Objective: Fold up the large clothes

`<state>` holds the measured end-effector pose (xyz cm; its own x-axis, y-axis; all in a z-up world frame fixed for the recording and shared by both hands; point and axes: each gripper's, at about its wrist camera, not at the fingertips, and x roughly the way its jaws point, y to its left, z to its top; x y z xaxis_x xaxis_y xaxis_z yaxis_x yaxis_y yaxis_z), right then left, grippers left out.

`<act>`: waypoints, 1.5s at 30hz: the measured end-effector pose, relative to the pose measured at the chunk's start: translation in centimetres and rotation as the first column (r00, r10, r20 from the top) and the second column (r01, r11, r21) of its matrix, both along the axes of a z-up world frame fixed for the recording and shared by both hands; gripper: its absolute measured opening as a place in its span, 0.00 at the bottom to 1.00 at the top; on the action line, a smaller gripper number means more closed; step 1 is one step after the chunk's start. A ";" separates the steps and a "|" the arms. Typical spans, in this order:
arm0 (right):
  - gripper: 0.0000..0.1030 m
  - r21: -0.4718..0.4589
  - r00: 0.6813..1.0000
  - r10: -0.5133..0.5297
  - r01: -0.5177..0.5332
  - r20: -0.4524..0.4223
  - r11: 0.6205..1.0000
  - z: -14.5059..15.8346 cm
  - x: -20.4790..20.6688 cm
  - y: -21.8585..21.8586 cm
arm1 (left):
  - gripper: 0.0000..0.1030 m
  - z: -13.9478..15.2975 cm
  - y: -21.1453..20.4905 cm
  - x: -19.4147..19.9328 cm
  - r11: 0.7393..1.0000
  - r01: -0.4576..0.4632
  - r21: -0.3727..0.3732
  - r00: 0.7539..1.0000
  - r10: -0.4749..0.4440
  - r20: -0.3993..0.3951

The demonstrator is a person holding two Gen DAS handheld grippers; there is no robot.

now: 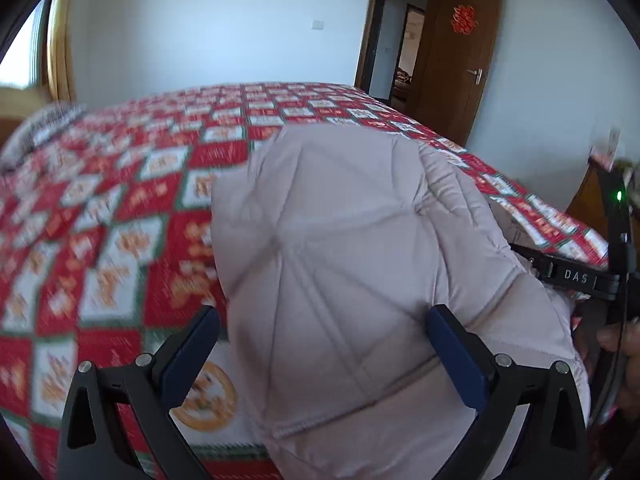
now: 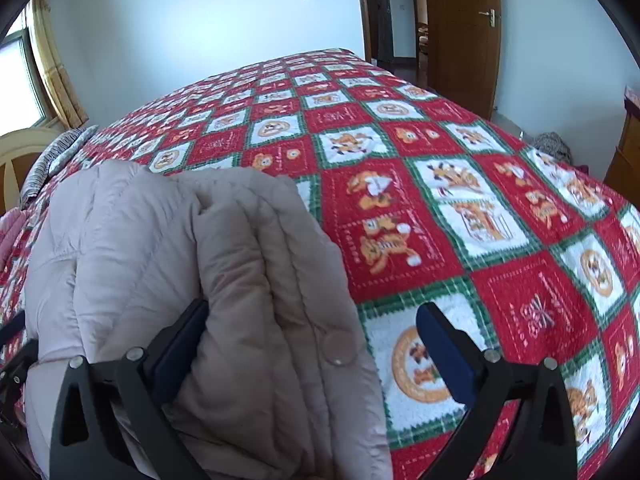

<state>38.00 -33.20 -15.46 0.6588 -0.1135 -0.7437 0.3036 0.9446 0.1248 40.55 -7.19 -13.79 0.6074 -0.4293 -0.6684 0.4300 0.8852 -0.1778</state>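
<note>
A pale beige quilted jacket lies folded in a thick bundle on the red, white and green patterned bedspread. My left gripper is open, its jaws wide apart over the near end of the jacket, with the fabric bulging between them. My right gripper is open too; the jacket fills the left part of its gap and touches the left finger, while the right finger hangs over bare bedspread. The right gripper's body shows in the left wrist view at the jacket's right edge.
The bed fills both views. A grey striped pillow and a cream headboard lie at the far left. A brown door stands open at the back right. A wooden cabinet is at the right edge.
</note>
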 end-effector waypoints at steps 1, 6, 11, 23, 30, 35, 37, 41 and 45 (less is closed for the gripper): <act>1.00 0.006 1.000 0.000 0.000 0.004 1.000 -0.2 -0.2 -0.1 | 0.99 -0.5 0.1 0.0 1.000 -0.010 -0.027 1.000 0.010 -0.019; 0.99 0.030 1.000 0.006 -0.005 -0.030 1.000 -1.4 0.5 -0.1 | 0.99 -1.2 -1.6 0.2 1.000 -0.012 0.002 1.000 0.012 -0.013; 0.99 0.162 0.998 0.045 -0.035 -0.053 0.986 -3.1 1.0 -1.5 | 1.00 -1.8 -2.6 0.4 1.000 -0.015 0.024 1.000 0.015 -0.010; 0.42 0.220 0.982 0.183 -0.187 0.040 0.958 -2.9 0.0 0.0 | 0.84 -1.4 -3.4 -0.6 0.999 0.041 0.028 0.999 -0.041 0.011; 0.24 0.250 0.979 0.169 -0.194 0.116 0.949 -0.9 -2.2 0.3 | 0.38 1.7 -2.8 -3.1 0.995 0.056 0.085 0.993 -0.065 0.104; 0.23 0.254 0.970 0.176 -0.215 0.167 0.943 0.9 -3.8 1.2 | 0.30 3.8 -1.8 -5.5 0.990 0.084 0.116 0.981 -0.102 0.163; 0.23 0.255 0.966 0.181 -0.225 0.184 0.940 1.6 -4.3 1.7 | 0.28 4.6 -1.0 -6.4 0.992 0.075 0.105 0.980 -0.092 0.174; 0.23 0.247 0.954 0.212 -0.263 0.214 0.933 3.5 -4.8 3.2 | 0.27 6.5 1.1 -7.8 0.996 0.047 0.081 0.976 -0.064 0.210; 0.23 0.237 0.935 0.258 -0.315 0.241 0.919 5.2 -4.7 5.4 | 0.27 7.9 3.6 -8.3 0.996 0.009 0.083 0.972 -0.028 0.232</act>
<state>33.30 -27.84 -10.24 0.7713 0.2870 -0.5681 -0.0335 0.9096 0.4141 32.26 -3.61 -5.86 0.7427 -0.3919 -0.5430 0.4672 0.8841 0.0008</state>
